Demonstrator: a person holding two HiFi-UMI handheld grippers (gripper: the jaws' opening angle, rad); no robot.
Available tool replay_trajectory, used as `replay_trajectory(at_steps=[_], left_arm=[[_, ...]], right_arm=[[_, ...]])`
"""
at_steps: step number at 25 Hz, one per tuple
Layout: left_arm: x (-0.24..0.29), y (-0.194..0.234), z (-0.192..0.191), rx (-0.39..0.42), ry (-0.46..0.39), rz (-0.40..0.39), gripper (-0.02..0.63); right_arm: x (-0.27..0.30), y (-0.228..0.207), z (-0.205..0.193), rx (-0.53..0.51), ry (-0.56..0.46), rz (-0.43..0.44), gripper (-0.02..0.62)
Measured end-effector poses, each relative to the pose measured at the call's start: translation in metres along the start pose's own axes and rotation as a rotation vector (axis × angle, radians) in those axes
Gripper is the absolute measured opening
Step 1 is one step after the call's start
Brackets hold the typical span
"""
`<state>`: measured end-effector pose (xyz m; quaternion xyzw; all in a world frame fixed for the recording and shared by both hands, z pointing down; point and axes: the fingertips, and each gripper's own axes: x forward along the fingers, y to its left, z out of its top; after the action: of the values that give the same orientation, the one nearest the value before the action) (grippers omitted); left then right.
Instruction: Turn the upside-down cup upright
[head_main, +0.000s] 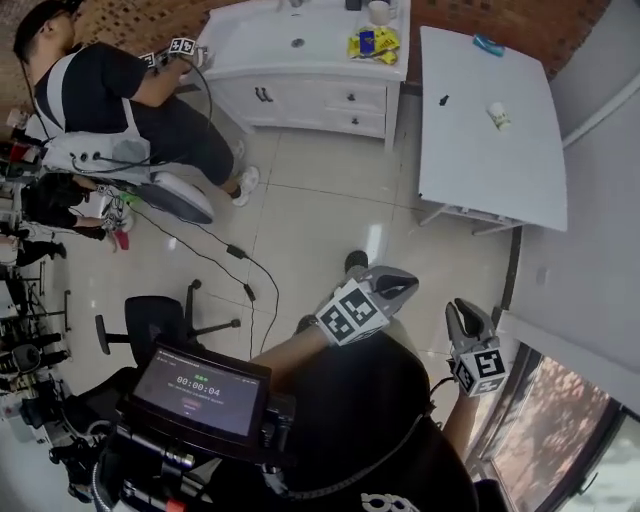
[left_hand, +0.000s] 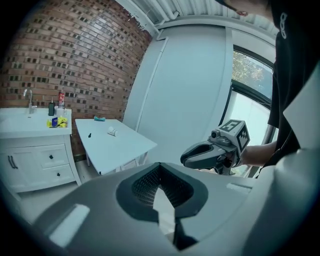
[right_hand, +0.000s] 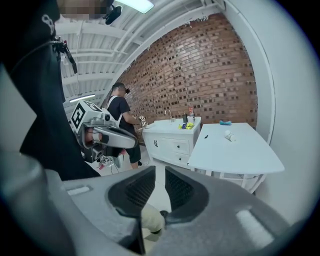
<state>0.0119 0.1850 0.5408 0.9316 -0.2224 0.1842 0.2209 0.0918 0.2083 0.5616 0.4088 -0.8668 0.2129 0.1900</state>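
Head view puts both of your grippers over the tiled floor, near you and well apart from the white table at the far right. The small white cup rests on that table's far half, right of a black speck. Which way up it sits is too small to tell. Your left gripper is clenched on nothing, its pads meeting at the tips. Your right gripper is released, its jaws a narrow slit apart with nothing between them.

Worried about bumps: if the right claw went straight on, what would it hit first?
Probably the floor, short of the white cabinet, since the right claw tilts downward; depth is unclear.
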Motion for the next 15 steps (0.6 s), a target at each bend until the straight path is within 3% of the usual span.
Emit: replay_trajectory(at_steps=[8, 11, 15], left_arm=[[0.027, 0.056, 0.03, -0.014, -0.016, -0.019, 0.014], [0.046, 0.087, 0.054, 0.013, -0.033, -0.051, 0.014], [0.06, 0.15, 0.092, -0.01, -0.055, -0.113, 0.014]], right_arm=[[0.035, -0.045, 0.037, 0.005, -0.018, -0.062, 0.052], [0.055, -0.073, 0.056, 0.021, -0.019, -0.119, 0.052], [0.109, -0.108, 0.1, 0.042, -0.009, -0.197, 0.052]])
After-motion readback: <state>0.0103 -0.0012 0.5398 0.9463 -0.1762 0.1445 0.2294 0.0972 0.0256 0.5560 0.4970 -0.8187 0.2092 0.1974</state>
